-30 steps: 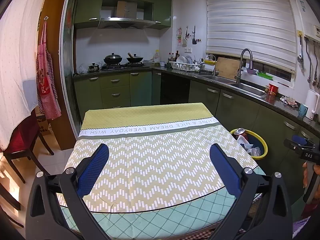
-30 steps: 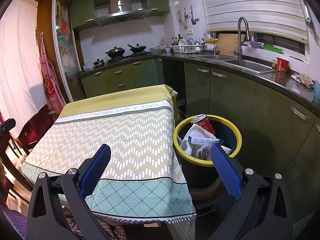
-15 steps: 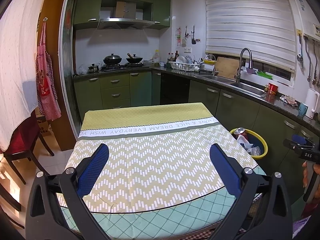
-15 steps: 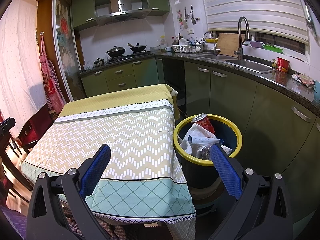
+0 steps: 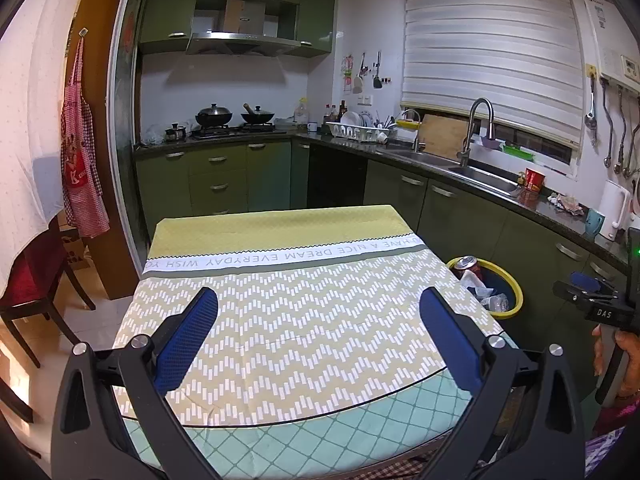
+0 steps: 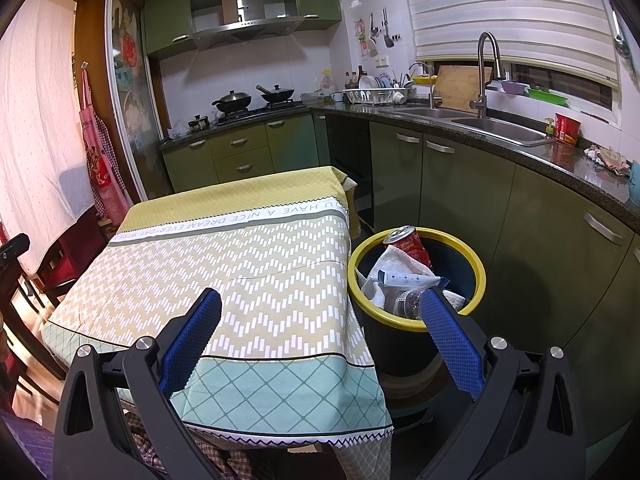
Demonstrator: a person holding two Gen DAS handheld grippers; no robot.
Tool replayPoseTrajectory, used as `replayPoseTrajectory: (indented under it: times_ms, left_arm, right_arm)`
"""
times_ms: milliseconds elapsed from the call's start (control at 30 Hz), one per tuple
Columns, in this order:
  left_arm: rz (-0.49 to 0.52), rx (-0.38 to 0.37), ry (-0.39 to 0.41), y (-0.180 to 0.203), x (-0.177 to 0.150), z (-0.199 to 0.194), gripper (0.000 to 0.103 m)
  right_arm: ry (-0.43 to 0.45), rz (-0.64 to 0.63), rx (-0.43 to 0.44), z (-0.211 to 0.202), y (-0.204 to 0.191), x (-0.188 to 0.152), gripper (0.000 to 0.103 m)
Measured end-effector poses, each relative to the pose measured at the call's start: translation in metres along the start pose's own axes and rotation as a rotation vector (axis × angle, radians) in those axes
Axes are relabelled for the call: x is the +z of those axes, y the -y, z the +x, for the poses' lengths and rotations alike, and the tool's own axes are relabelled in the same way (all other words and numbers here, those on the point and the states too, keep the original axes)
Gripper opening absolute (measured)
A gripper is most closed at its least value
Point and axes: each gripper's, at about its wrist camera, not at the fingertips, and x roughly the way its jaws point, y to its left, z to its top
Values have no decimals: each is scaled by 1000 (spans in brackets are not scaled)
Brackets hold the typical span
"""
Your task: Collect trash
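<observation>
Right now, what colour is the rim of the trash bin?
Yellow; the trash bin has a dark body. It shows best in the right wrist view.

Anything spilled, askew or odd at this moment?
Nothing spilled. The red drink can leans tilted against the rim of the yellow-rimmed dark bin, atop crumpled white paper. Both grippers, left and right, hang open, empty.

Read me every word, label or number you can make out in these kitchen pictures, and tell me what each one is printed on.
"HAVE A NICE DREAM EVERYDAY WISH YO", upside down and cut off: white band of the green-and-yellow patterned tablecloth.
"DAS": black body of the right gripper.
Too small or blurred to read: red drink can in the yellow-rimmed trash bin, white tube, red checked apron, red cup by the sink, white wall heater label.
</observation>
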Motion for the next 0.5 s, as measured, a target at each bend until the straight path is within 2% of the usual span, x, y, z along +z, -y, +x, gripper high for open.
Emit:
replayPoseTrajectory:
  times_ms: [100,333,400,500]
  left_arm:
    - [-14,-8,-5,-2,-1,3,96]
    - [-37,-33,56,-6,2,-3,96]
    - [-30,-24,50,-5,4,-1,96]
    - [-12,-1,-1,-2,5,11,96]
  right_arm:
    - [-3,1,4,1,0,-1,98]
    - [-7,7,12,4,4,0,98]
    - [-11,9,18,6,4,0,98]
    - [-18,6,26,11,4,1,98]
